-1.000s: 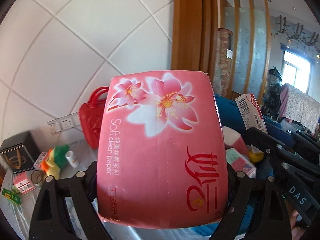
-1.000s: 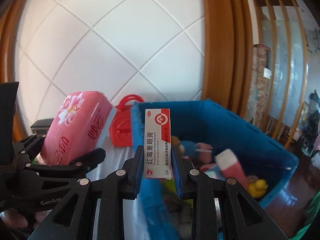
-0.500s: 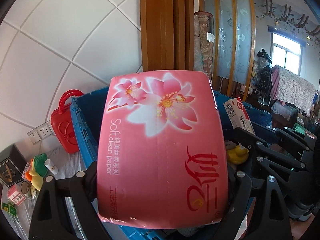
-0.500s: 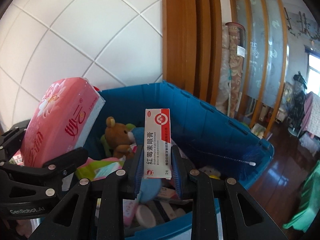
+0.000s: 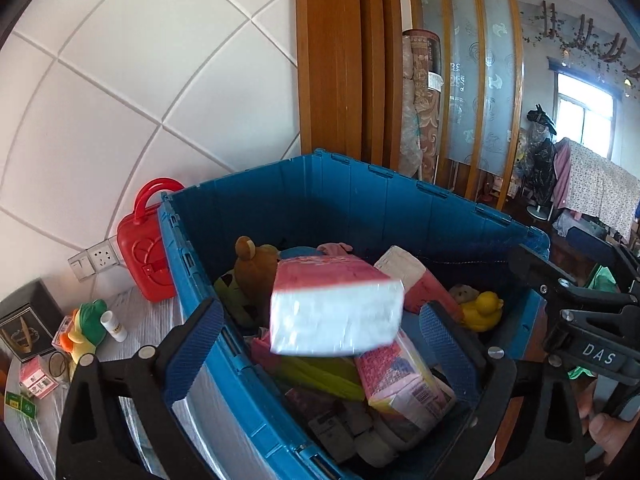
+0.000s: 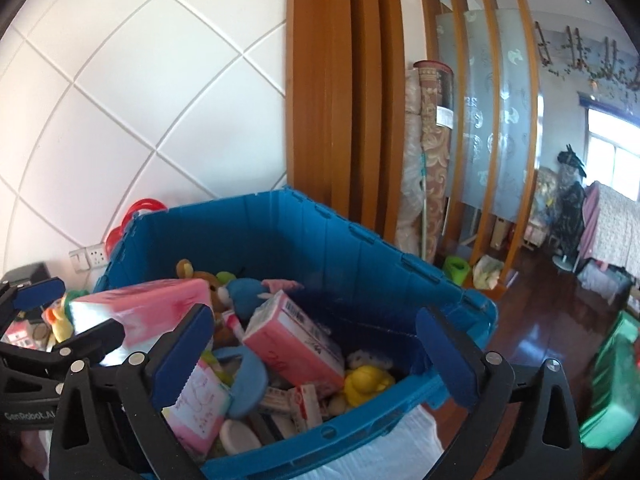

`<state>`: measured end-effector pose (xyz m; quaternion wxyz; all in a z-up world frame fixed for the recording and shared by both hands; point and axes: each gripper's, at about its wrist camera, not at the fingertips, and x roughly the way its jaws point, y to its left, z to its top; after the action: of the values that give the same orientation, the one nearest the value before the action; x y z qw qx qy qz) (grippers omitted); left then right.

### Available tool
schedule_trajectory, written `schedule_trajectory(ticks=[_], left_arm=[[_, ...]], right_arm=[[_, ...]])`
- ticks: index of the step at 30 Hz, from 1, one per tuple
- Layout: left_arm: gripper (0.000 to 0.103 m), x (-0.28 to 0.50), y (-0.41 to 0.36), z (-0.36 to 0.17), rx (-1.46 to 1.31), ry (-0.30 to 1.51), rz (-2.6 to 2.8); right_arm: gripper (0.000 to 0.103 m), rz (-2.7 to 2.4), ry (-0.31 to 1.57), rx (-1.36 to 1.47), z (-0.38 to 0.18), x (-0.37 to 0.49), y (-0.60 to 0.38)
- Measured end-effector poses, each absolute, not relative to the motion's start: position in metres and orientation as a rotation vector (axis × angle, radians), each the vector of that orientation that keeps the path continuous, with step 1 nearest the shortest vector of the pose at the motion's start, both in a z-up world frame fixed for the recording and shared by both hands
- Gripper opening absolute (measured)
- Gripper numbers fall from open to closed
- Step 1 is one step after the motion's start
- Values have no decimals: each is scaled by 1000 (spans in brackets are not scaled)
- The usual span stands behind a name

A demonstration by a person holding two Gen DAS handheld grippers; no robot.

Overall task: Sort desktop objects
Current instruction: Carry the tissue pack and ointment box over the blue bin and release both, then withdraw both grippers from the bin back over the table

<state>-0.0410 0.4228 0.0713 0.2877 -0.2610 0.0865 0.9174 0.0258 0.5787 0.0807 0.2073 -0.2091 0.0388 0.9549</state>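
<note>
— What are your jaws doing?

— Both pairs have just been opening and stand wide. My left gripper (image 5: 318, 350) has nothing pressed in it: the pink tissue pack (image 5: 336, 308) is blurred between the pads, clear of them, above the blue bin (image 5: 400, 208).

— And the right?

— My right gripper (image 6: 312, 356) is empty too, over the bin's near rim. The yellow duck (image 6: 366, 382) lies inside, by the near right corner.

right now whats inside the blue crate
The blue crate holds a brown teddy bear, yellow rubber duck, pink tissue packs, small boxes, and the pink tissue pack dropping in. Lower layers and the crate floor are covered.
</note>
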Motion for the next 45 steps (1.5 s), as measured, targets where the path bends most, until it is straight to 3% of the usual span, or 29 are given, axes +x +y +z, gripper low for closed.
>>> schedule_trajectory(ticks=[24, 45], left_arm=[[100, -23, 301, 76, -677, 140, 2589], [100, -47, 90, 45, -801, 72, 2808]], right_arm=[[103, 2774, -41, -617, 100, 33, 471], [103, 3017, -182, -736, 88, -26, 266]])
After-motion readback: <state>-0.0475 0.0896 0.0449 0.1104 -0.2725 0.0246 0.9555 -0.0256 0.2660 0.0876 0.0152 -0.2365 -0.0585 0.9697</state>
